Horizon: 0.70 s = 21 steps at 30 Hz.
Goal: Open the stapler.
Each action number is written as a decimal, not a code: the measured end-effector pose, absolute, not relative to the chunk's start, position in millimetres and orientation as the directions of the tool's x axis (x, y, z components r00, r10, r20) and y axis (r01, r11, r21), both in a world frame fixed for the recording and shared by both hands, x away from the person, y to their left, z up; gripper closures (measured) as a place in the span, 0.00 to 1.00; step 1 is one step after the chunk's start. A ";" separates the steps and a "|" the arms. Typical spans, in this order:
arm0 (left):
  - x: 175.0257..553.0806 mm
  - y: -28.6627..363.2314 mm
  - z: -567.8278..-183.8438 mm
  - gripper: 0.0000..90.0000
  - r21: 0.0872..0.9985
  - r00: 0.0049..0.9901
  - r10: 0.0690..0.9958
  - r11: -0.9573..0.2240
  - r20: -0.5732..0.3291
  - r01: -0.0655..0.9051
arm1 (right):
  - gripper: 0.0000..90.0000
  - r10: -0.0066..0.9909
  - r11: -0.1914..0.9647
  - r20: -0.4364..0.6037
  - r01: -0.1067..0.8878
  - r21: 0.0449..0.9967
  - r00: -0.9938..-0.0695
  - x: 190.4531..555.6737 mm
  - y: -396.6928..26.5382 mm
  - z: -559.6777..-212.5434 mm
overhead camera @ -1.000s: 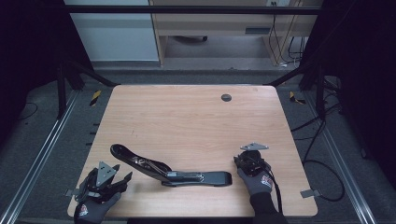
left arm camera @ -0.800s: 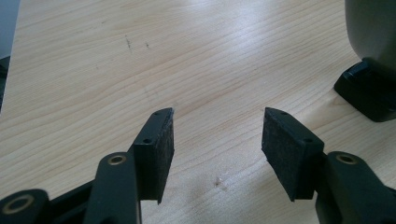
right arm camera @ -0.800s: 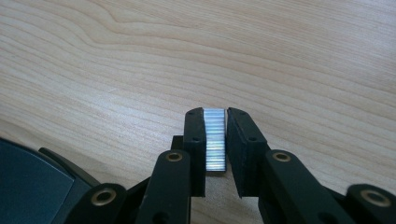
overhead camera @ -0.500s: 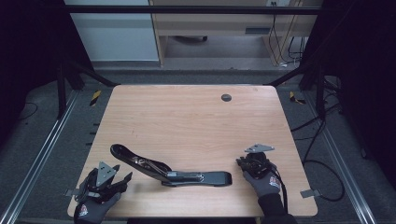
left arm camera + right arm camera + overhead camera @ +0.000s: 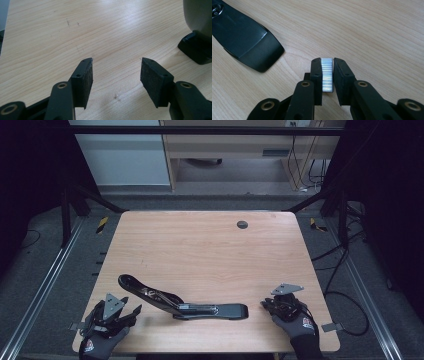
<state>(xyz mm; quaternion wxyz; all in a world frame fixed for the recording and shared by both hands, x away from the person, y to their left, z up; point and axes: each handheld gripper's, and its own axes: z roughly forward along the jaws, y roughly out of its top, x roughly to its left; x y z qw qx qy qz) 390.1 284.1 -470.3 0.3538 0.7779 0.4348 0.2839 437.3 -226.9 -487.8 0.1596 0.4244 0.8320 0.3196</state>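
Pinching a small block of staples (image 5: 327,74), the right gripper (image 5: 327,61) hangs low over the wooden table (image 5: 200,245). Its 2 black jaws press on the shiny silver block from both sides. The block sits upright between the pads, and its thin lines run across it.

Seen from the high view, the right gripper (image 5: 280,304) is near the front right corner of the table, and a gloved hand (image 5: 300,325) holds it. A black stapler (image 5: 180,302) lies on the table to its left. The stapler is open, with its long top arm lifted and tilted up to the left, and its flat base lying toward the right. In the right gripper view, the flat end of the stapler (image 5: 247,42) lies up and to the left, apart from the staples.

The left gripper (image 5: 116,66) is spread wide, with bare wood between its 2 pads. It holds nothing. From above, the left gripper (image 5: 117,312) is at the front left corner of the table, near the raised end of the stapler, and another gloved hand (image 5: 97,340) holds it.

A small dark round spot (image 5: 242,224) sits near the far edge of the table.
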 end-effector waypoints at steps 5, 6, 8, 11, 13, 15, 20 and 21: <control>390.5 284.4 -470.8 0.47 0.794 0.463 0.876 -0.373 0.133 0.479 | 0.87 0.801 0.449 0.001 0.603 0.660 -0.598 438.2 -226.8 -489.3; 390.4 284.4 -470.9 0.47 0.794 0.463 0.877 -0.373 0.132 0.480 | 0.87 0.802 0.446 0.003 0.603 0.661 -0.597 438.2 -226.8 -489.5; 390.5 284.6 -471.1 0.47 0.795 0.462 0.877 -0.371 0.131 0.480 | 0.87 0.802 0.448 0.001 0.601 0.662 -0.597 438.5 -227.2 -490.0; 390.4 285.0 -471.2 0.47 0.795 0.463 0.877 -0.369 0.127 0.481 | 0.86 0.805 0.444 0.000 0.602 0.664 -0.593 437.9 -226.9 -490.2; 390.5 285.5 -471.4 0.47 0.795 0.463 0.878 -0.367 0.123 0.483 | 0.84 0.807 0.435 0.010 0.607 0.665 -0.590 437.3 -226.6 -489.2; 390.8 286.0 -471.7 0.47 0.795 0.463 0.878 -0.364 0.120 0.485 | 0.82 0.811 0.430 0.008 0.606 0.669 -0.585 437.4 -225.2 -486.2; 391.4 285.6 -472.4 0.46 0.793 0.466 0.877 -0.367 0.119 0.487 | 0.78 0.837 0.409 0.001 0.628 0.662 -0.547 439.2 -220.4 -473.3; 391.8 285.3 -472.6 0.46 0.790 0.467 0.876 -0.370 0.122 0.488 | 0.78 0.841 0.405 0.002 0.632 0.661 -0.540 439.7 -219.8 -471.3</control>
